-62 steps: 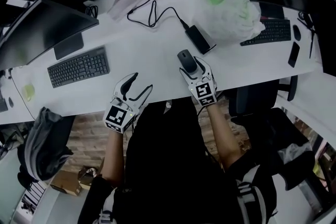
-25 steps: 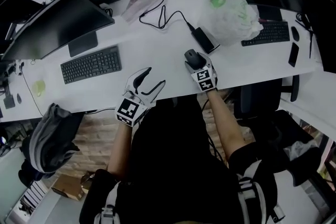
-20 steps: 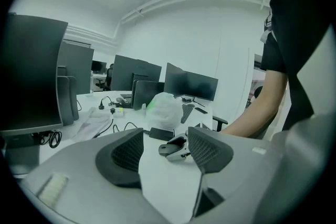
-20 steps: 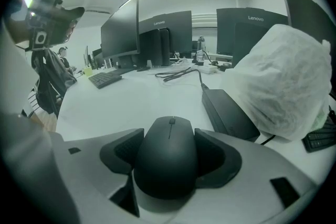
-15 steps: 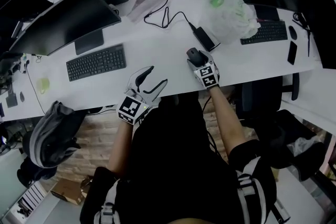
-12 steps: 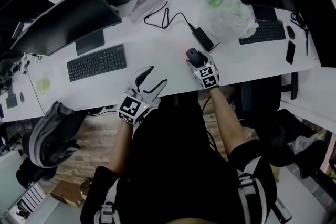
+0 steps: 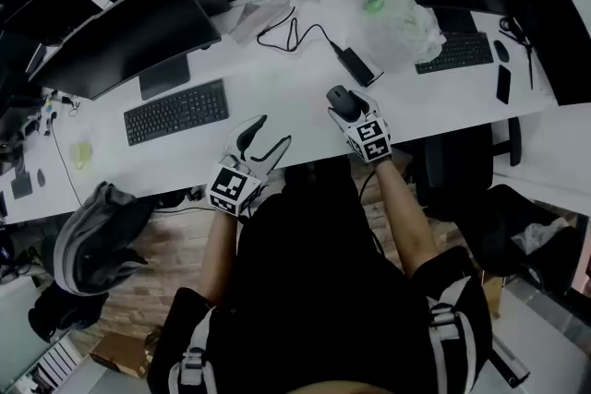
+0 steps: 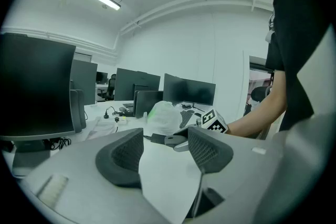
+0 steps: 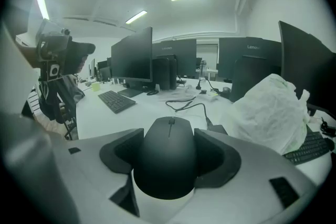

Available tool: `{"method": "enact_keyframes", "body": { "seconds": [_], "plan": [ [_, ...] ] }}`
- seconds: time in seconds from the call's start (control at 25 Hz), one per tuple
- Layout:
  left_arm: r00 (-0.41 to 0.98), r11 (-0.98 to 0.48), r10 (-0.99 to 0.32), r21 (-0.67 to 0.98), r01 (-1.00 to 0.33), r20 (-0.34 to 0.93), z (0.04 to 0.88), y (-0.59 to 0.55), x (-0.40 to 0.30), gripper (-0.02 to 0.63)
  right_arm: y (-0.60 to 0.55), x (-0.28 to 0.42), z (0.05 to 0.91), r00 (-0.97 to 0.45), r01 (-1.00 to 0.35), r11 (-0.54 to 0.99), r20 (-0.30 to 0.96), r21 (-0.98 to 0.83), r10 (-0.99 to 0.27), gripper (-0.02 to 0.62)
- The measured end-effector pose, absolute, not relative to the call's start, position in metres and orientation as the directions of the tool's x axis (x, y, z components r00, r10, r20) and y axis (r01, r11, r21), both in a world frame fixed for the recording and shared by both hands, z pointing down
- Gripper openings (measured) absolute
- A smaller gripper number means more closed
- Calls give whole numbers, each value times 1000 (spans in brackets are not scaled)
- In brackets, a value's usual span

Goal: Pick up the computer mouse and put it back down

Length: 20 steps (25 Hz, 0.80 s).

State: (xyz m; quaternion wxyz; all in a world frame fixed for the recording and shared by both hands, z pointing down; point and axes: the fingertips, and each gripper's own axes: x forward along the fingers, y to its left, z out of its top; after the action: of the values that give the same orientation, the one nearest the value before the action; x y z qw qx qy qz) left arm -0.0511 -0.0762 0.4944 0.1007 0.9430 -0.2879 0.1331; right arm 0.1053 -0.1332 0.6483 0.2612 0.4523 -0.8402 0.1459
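Observation:
A black computer mouse (image 7: pixel 341 99) sits between the jaws of my right gripper (image 7: pixel 347 109), held above the white desk (image 7: pixel 277 92) near its front edge. In the right gripper view the mouse (image 9: pixel 169 157) fills the gap, with both pads (image 9: pixel 122 153) pressed on its sides, wheel end pointing away. My left gripper (image 7: pixel 273 131) hovers over the desk's front edge to the left, open and empty. In the left gripper view its jaws (image 8: pixel 165 147) stand apart, with only desk between them.
A black keyboard (image 7: pixel 177 111) and a monitor (image 7: pixel 129 37) stand left of the grippers. Behind the mouse lie a black power adapter (image 7: pixel 358 65) with its cable and a white plastic bag (image 7: pixel 402 21). A second keyboard (image 7: pixel 452 51) is at the right, an office chair (image 7: pixel 457 166) beside me.
My right gripper has risen with the mouse still between its jaws. The left gripper has lifted slightly and stays open. The head view has shifted a little.

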Motion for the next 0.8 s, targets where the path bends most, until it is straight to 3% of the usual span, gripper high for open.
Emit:
{"method": "enact_keyframes", "body": {
  "seconds": [0.8],
  "plan": [
    [796,-805,-541,105,-584,272,486,-69,-85,252,-93,59,522,-500,-840,542,369,12,-783,298]
  ]
}}
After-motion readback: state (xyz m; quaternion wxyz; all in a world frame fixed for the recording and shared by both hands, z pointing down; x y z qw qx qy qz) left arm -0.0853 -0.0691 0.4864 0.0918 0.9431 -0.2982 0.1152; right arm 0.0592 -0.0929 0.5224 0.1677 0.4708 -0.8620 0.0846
